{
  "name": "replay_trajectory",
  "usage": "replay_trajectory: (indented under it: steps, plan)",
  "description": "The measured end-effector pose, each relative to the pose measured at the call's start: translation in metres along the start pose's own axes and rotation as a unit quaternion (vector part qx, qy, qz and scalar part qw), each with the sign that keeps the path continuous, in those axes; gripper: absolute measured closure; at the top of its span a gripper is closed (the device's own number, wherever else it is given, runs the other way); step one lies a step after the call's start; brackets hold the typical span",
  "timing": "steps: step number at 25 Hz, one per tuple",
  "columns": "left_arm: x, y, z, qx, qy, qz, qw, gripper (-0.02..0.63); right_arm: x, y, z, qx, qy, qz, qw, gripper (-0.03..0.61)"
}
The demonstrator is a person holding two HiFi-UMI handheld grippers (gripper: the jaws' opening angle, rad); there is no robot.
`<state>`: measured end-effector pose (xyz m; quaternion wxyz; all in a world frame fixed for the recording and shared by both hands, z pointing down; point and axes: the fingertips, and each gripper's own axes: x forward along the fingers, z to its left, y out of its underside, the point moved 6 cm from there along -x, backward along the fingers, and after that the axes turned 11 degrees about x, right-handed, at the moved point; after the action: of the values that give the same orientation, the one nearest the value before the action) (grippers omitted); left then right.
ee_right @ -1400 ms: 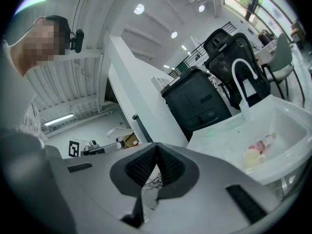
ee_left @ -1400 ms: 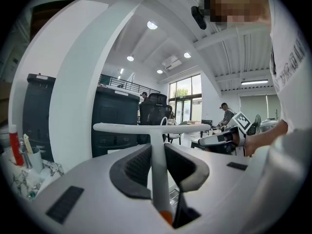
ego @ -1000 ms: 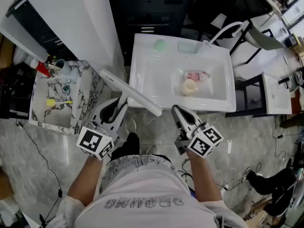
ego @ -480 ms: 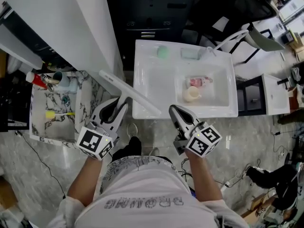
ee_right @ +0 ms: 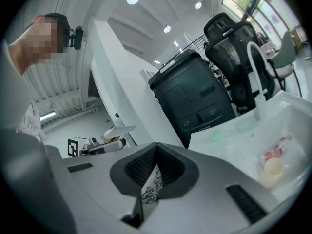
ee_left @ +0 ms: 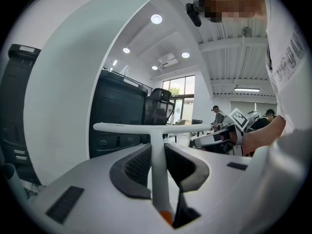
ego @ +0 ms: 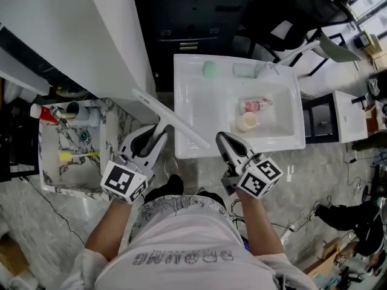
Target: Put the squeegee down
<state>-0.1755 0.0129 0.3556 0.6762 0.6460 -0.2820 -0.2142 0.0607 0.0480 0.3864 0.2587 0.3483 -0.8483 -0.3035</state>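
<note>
left hand-held gripper (ego: 158,132) (ee_left: 157,152) is clamped on the white squeegee (ego: 172,121) (ee_left: 156,127): handle runs back btwn the two pads, w/ an orange bit at its rear end. blade sits crosswise just ahead of the jaw tips, t-shaped, held up in the air. in head view the blade's right end overlaps the near-left corner of the white sink (ego: 181,101); its left end is by the white panel (ego: 115,35). right hand-held gripper (ego: 224,139) (ee_right: 155,152) has jaw tips together, nothing held, just beside the sink's front edge.
</note>
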Motion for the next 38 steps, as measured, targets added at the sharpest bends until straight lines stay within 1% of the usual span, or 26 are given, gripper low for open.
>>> replay_trajectory:
  steps: [6,12,20,28,38]
  plan:
    - [0.007,-0.002,0.013,0.009,0.026,-0.006,0.9996,0.517,0.012,-0.001,0.004,0.003,0.016,-0.010,1.000,0.571]
    - [0.008,-0.005,0.019,0.011,0.034,-0.009,0.9993,0.517,0.016,-0.003,0.006,0.003,0.022,-0.017,1.000,0.571]
    - [0.008,-0.009,0.024,0.011,0.029,-0.007,0.9995,0.517,0.019,-0.003,0.004,0.005,0.022,-0.021,1.000,0.571]
    - [0.014,-0.004,0.028,0.009,0.029,-0.010,0.9995,0.517,0.026,-0.004,0.000,0.006,0.019,-0.017,1.000,0.571]
    - [0.047,-0.001,0.026,0.006,0.015,0.007,0.9998,0.517,0.032,-0.021,-0.031,0.017,0.007,-0.003,1.000,0.571]
